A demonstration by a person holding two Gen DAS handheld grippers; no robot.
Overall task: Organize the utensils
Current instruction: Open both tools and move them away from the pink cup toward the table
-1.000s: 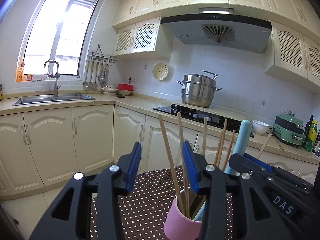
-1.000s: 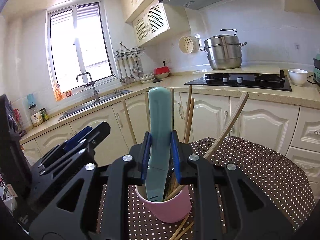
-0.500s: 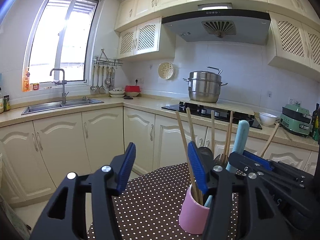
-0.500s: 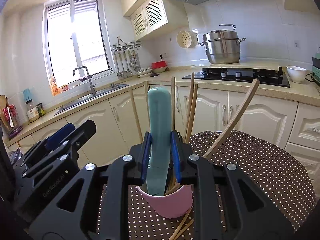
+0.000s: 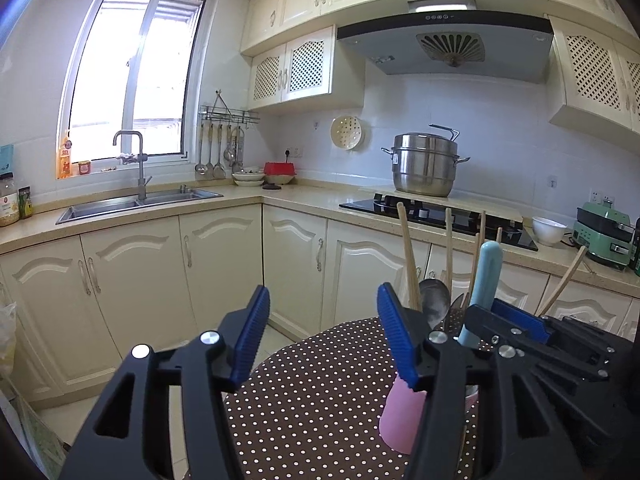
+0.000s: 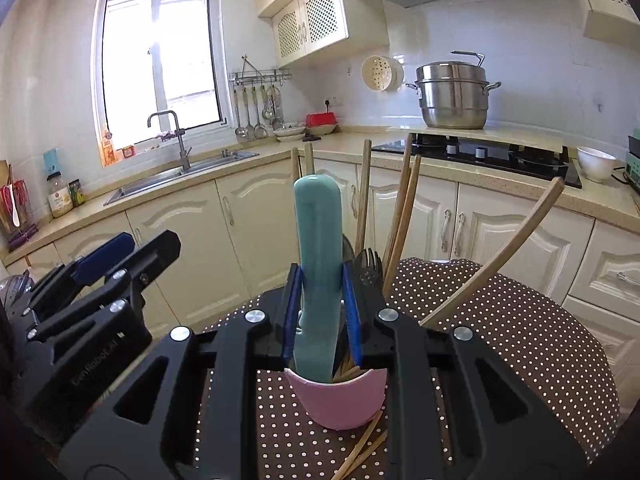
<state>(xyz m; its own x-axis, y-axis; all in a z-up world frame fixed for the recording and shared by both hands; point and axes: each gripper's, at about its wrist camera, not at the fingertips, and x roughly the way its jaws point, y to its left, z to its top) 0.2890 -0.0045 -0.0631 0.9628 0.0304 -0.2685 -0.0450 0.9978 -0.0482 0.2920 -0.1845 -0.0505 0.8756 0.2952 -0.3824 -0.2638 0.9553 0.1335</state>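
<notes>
Clamping right tongs [image 6: 322, 312] on the teal handle [image 6: 318, 264] in the pink cup [image 6: 340, 400], left tongs [image 5: 322, 340] spread wide beside it.

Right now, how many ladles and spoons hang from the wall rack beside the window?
4, as far as I can tell, side by side under the wall rack between window and corner. Smaller pieces bunch at the right end, so more may be hidden.
</notes>
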